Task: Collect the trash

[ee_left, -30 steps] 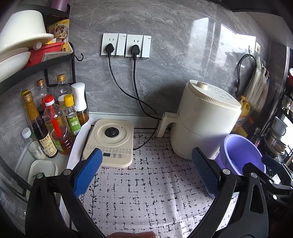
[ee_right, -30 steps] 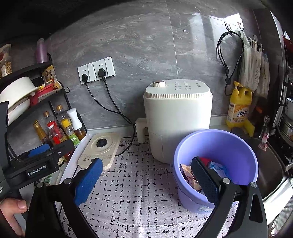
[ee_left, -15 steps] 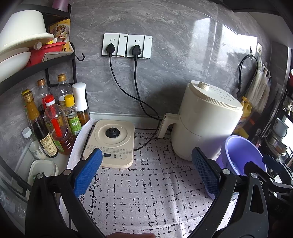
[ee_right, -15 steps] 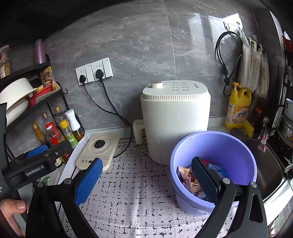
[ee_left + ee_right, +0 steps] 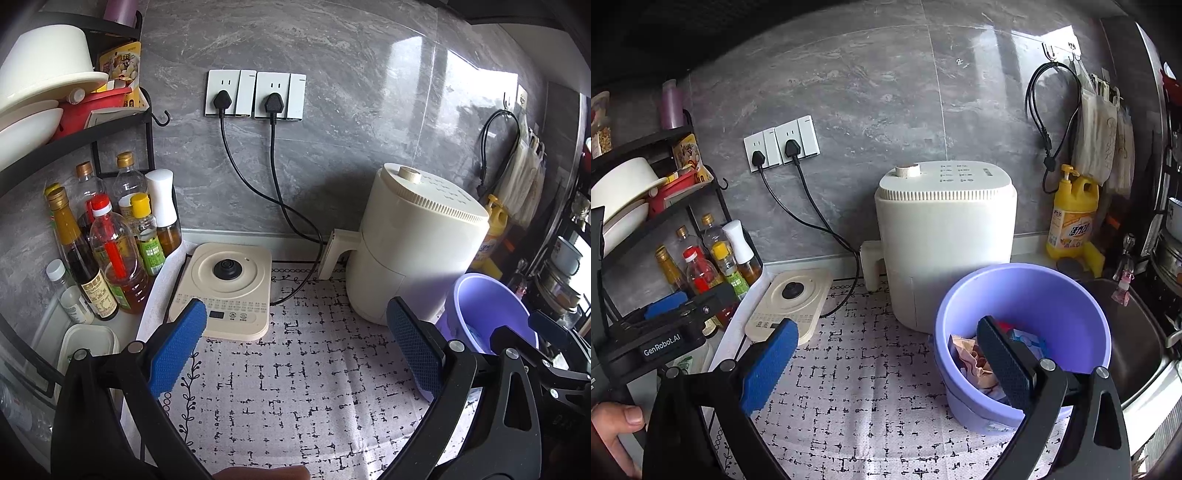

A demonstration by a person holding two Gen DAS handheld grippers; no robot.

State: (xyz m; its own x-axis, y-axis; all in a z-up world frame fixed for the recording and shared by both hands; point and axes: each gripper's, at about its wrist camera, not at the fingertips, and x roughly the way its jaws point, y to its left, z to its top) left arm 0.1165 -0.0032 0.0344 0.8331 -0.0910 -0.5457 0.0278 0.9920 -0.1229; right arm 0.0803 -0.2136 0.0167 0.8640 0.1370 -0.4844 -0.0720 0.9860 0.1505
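Both grippers hover level over the patterned mat, jaws spread wide and empty. The left gripper faces the air fryer; the right gripper hangs beside the purple bin, which holds crumpled trash.

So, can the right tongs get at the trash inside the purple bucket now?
Probably yes. The right tongs are open and empty, the purple bucket has no lid, and the crumpled trash lies uncovered just ahead.

A home kitchen: oil bottles, air fryer, dish soap beside a sink.
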